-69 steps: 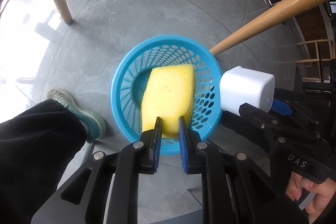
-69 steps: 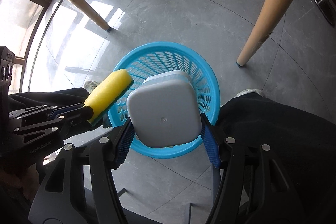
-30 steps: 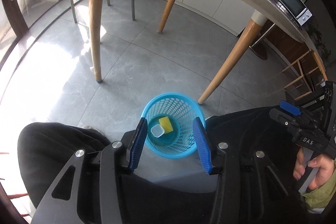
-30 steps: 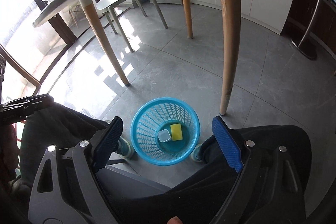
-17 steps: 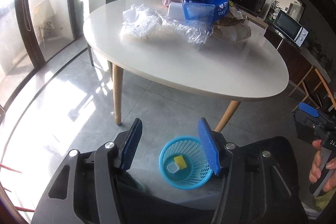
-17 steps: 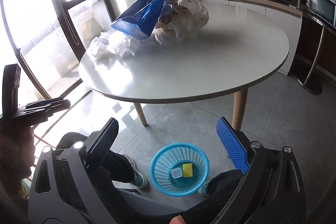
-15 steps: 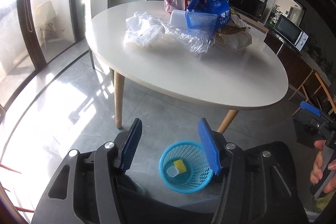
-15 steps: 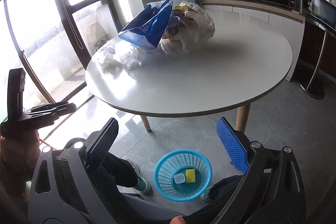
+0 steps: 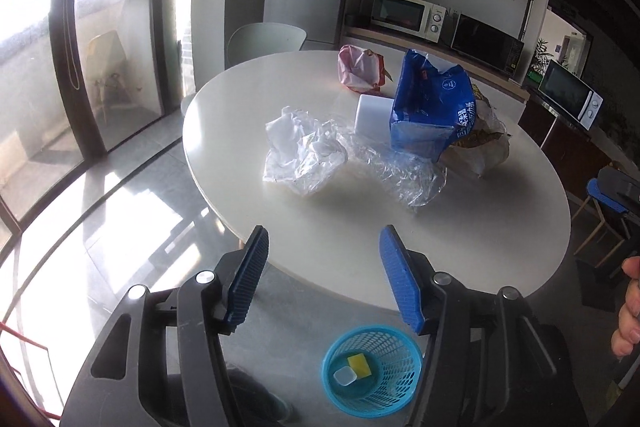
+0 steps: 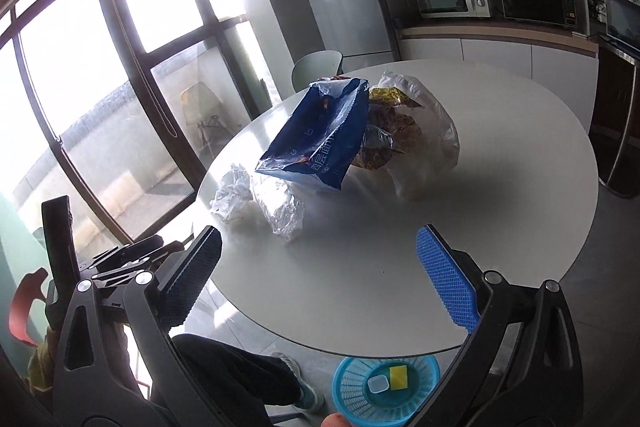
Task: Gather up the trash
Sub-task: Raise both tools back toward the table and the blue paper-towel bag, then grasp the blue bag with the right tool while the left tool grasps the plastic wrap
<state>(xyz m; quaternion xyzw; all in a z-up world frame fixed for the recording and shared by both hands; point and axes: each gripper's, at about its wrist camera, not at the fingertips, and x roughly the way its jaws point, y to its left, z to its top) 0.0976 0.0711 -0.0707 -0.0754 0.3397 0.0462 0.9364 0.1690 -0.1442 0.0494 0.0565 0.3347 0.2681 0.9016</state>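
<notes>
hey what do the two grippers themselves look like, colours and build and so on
Both the left gripper and the right gripper have matte black, angular plastic frames with silver round screws at the joints. Each finger carries a blue ribbed pad. No cables or sleeves show.
</notes>
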